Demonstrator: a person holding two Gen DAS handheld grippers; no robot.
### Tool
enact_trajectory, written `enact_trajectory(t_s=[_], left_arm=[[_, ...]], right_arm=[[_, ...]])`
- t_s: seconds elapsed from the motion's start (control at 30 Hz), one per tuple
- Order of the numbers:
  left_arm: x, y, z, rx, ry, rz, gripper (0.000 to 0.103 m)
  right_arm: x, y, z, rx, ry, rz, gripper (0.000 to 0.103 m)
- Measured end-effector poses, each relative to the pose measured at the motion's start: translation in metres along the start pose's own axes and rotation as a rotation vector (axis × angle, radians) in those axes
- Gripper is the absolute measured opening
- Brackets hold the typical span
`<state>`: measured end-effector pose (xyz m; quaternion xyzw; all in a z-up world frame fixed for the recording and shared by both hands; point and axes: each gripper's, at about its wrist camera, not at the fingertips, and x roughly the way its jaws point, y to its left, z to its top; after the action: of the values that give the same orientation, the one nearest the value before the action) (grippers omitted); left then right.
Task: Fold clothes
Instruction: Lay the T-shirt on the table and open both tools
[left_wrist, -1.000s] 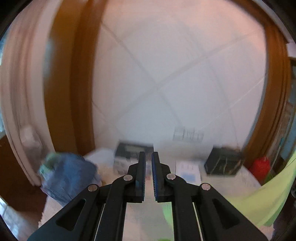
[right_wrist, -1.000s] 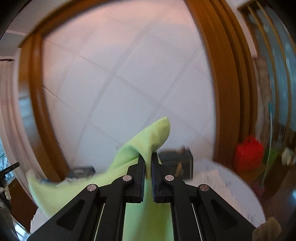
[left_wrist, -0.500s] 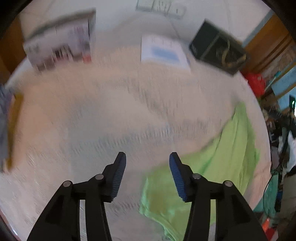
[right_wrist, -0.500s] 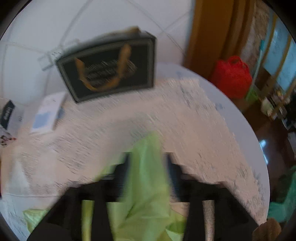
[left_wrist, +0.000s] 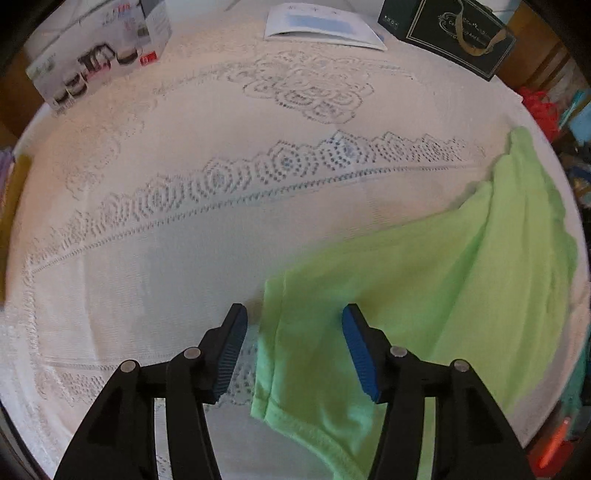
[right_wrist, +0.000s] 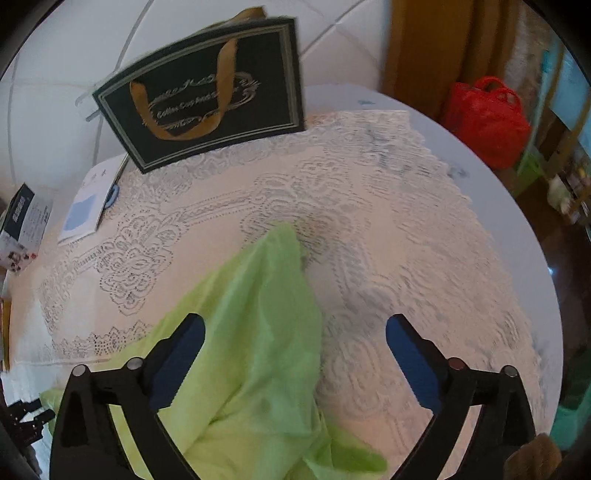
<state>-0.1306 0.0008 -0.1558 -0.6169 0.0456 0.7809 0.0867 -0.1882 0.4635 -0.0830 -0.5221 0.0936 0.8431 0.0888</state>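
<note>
1. Left claw (left_wrist: 291, 338) open, straddling hem of green garment (left_wrist: 424, 295); a shallow bite could catch the lace tablecloth (left_wrist: 221, 192) too.
2. Right claw (right_wrist: 295, 350) open above garment, which lies rumpled near table's front-right edge; could slide off.
3. Mid table free; gift bag (right_wrist: 207, 92), booklet (left_wrist: 321, 22), box (left_wrist: 99, 48) at the back.

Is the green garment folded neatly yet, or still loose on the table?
Still loose: the green garment lies rumpled and bunched on the lace tablecloth, no tidy fold visible.
</note>
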Motion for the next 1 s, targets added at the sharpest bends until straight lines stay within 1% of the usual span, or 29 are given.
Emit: enact_trajectory(t_s=[0.03,0.07,0.1,0.17,0.2,0.23,0.27,0.3,0.33,0.4,0.43,0.47,0.5,0.53,0.57,0.6,0.63,0.67,0.7,0.73,0.77,0.8,0.83,0.93,1.0], left_arm=[[-0.001,-0.003,0.001,0.0,-0.012,0.012,0.023],[-0.003,-0.007,0.002,-0.007,-0.02,-0.007,0.003],[-0.004,-0.009,0.004,-0.02,-0.014,-0.01,0.002],[-0.007,-0.013,0.006,-0.021,-0.021,0.018,0.002],[-0.012,-0.011,0.008,-0.028,-0.034,0.03,0.001],[-0.023,-0.007,0.011,-0.048,-0.06,0.034,0.001],[-0.034,-0.003,0.013,-0.068,-0.085,0.038,0.001],[-0.046,0.002,0.017,-0.086,-0.117,0.044,0.001],[-0.063,0.009,0.024,-0.101,-0.162,0.053,0.001],[-0.094,0.02,0.041,-0.128,-0.256,0.077,0.001],[-0.105,0.025,0.056,-0.128,-0.308,0.113,0.001],[-0.116,0.029,0.071,-0.124,-0.354,0.161,0.001],[-0.124,0.036,0.087,-0.126,-0.392,0.195,0.002],[-0.125,0.047,0.105,-0.141,-0.406,0.193,0.005],[-0.128,0.059,0.118,-0.153,-0.406,0.177,0.005],[-0.124,0.067,0.132,-0.159,-0.401,0.168,0.018],[-0.119,0.074,0.142,-0.162,-0.388,0.181,0.033],[-0.114,0.079,0.146,-0.168,-0.376,0.19,0.037],[-0.112,0.083,0.143,-0.175,-0.372,0.169,0.039],[-0.109,0.087,0.137,-0.181,-0.365,0.14,0.04],[-0.107,0.092,0.124,-0.181,-0.355,0.096,0.042],[-0.104,0.095,0.105,-0.171,-0.341,0.062,0.046],[-0.1,0.098,0.084,-0.16,-0.316,0.034,0.048],[-0.084,0.094,0.03,-0.137,-0.227,-0.007,0.049],[-0.068,0.095,-0.006,-0.123,-0.168,-0.043,0.049]], right_arm=[[0.009,0.004,0.004,-0.012,0.007,0.005,0.101],[0.018,0.008,0.008,-0.024,0.014,0.01,0.102],[0.029,0.013,0.012,-0.029,0.023,0.013,0.103],[0.051,0.019,0.017,-0.041,0.06,0.02,0.101],[0.065,0.023,0.018,-0.06,0.107,0.014,0.096],[0.073,0.027,0.018,-0.089,0.139,-0.006,0.041],[0.077,0.033,0.015,-0.13,0.159,-0.027,0.008],[0.074,0.039,0.012,-0.175,0.157,-0.047,0.003],[0.067,0.044,0.01,-0.215,0.134,-0.056,0.003],[0.038,0.047,0.013,-0.246,0.044,-0.034,0.003],[0.023,0.046,0.019,-0.229,-0.002,-0.006,0.003],[0.004,0.044,0.031,-0.205,-0.07,0.017,0.003],[-0.009,0.043,0.042,-0.194,-0.124,0.007,0.003],[-0.017,0.043,0.051,-0.182,-0.158,0.01,0.003],[-0.022,0.043,0.062,-0.16,-0.191,0.032,0.004],[-0.028,0.043,0.073,-0.139,-0.221,0.051,0.007],[-0.029,0.044,0.076,-0.127,-0.224,0.038,0.028],[-0.03,0.045,0.079,-0.115,-0.227,0.024,0.063],[-0.031,0.045,0.082,-0.104,-0.229,0.013,0.075],[-0.034,0.044,0.077,-0.099,-0.217,0.027,0.075],[-0.038,0.039,0.065,-0.101,-0.205,0.039,0.075],[-0.043,0.035,0.052,-0.104,-0.193,0.052,0.075],[-0.047,0.031,0.039,-0.106,-0.18,0.063,0.075],[-0.053,0.006,-0.013,-0.091,-0.115,0.05,0.075],[-0.055,-0.014,-0.05,-0.051,-0.074,0.026,0.075]])
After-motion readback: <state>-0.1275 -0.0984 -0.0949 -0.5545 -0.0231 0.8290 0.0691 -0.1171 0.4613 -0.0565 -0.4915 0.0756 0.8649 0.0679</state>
